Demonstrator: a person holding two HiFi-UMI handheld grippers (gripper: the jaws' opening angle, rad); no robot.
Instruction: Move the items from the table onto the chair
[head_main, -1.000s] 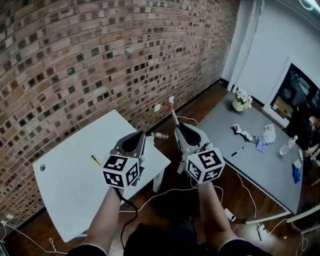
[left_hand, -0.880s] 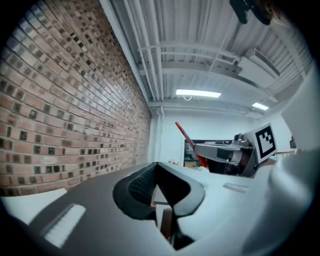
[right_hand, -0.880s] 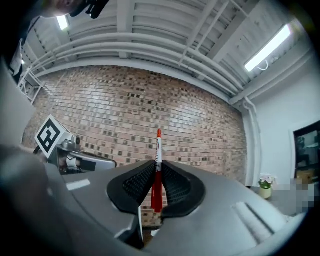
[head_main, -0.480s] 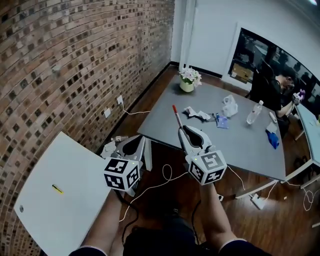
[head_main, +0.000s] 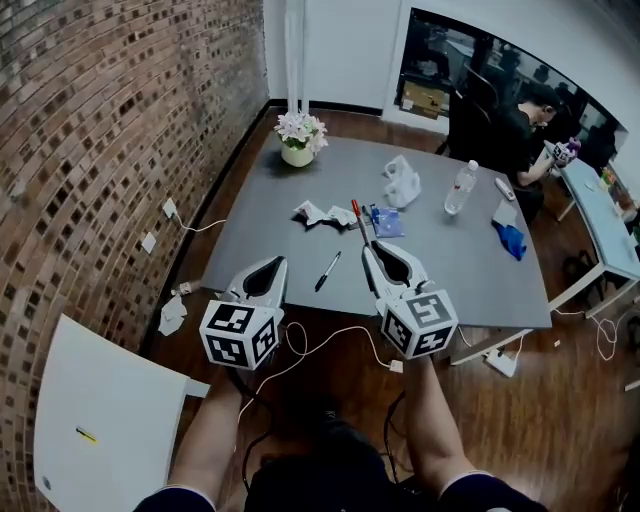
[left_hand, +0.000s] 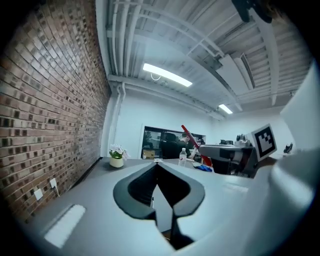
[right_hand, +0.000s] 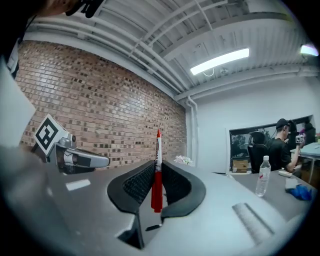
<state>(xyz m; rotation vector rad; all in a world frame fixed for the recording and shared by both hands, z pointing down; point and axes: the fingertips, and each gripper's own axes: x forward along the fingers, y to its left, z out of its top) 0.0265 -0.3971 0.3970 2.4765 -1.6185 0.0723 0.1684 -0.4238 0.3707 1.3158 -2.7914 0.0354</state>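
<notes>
Your right hand-held gripper (head_main: 372, 252) is closed on a red pen (head_main: 357, 218). In the right gripper view the right hand-held gripper (right_hand: 156, 165) pinches the pen (right_hand: 157, 175) between its dark ribbed pads. The pen is slim, with a glossy red lower barrel, a paler band with print too small to read, and a red tip. It runs along the jaws and sticks out well past the fingertips.

Your left hand-held gripper (head_main: 272, 266) sits beside the right one, level with it and a little apart. In its own view the left hand-held gripper (left_hand: 156, 166) has its jaws drawn together at the tips with nothing between them.

Ahead of both hand-held grippers lies a grey tabletop (head_main: 470, 270). A black marker (head_main: 327, 271) lies on it between the two grippers, just beyond their tips. Past the pen's tip are crumpled paper (head_main: 325, 213) and a white bag (head_main: 402, 182). A water bottle (head_main: 459, 188) stands further out to the right, and a flower pot (head_main: 299, 140) stands at the far edge. Behind and to the left of your left hand-held gripper is a white surface (head_main: 100, 420) with a small yellow item (head_main: 87, 435) on it.
</notes>
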